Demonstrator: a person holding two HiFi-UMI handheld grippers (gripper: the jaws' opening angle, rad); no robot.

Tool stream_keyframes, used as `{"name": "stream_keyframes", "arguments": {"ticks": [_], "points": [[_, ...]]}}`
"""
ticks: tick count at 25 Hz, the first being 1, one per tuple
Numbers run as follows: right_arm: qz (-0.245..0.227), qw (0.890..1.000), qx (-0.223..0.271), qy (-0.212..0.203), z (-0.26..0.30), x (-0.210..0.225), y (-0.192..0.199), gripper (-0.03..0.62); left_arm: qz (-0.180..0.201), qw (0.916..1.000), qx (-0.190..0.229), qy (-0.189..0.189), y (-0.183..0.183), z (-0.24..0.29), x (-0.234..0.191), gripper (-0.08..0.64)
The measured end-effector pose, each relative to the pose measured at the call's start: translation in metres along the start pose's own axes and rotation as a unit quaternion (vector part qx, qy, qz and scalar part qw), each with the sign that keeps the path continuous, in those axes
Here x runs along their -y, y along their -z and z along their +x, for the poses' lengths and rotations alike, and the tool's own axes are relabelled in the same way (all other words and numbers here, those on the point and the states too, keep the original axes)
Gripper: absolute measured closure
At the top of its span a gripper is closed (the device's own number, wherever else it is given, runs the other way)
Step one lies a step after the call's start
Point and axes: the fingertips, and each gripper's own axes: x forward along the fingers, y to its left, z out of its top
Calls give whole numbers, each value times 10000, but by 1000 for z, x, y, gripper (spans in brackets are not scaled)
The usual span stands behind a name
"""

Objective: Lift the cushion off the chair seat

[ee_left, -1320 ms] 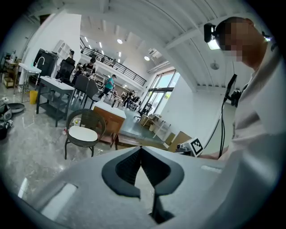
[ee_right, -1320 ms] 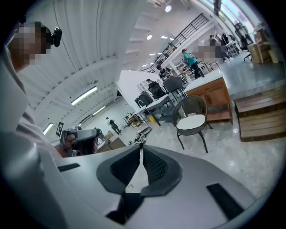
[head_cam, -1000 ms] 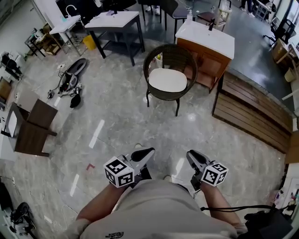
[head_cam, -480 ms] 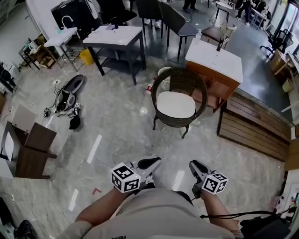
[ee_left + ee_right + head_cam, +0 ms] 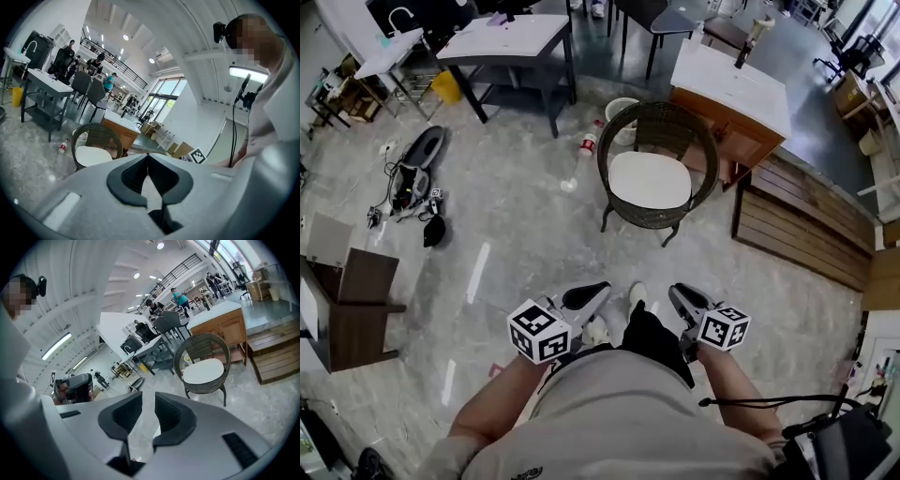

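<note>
chair (image 5: 661, 120): wicker, on floor, well ahead | cushion (image 5: 650, 180): white, lying on seat; probably light, soft, floppy, so pinch opposite edges | left tool (image 5: 587, 296): jaws together, empty | right tool (image 5: 682, 298): jaws partly apart, empty

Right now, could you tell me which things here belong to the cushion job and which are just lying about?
Job: cushion, wicker chair, left gripper, right gripper.
Lying about: bottle on the floor, yellow bin, table, wooden cabinet.
</note>
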Motion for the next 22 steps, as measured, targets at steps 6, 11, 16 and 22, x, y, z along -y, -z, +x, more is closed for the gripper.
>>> {"name": "stream_keyframes", "arguments": {"ticks": [6,11,16,22], "points": [[441,9989,-64,132,57,59,-13,514,-123,9996,-86,-219,-10,18,-41,552],[648,9973,-105,339,115,126,-36,505,-172,9983,-356,-432,-20,51,-85,552],[935,9938,-172,571,167,199,-45,490,-272,9961,-753,-374,-22,111,-127,552],[1485,9849,-255,848,222,285,-43,468,-179,9902,-1378,-118,-20,200,-168,552]]}}
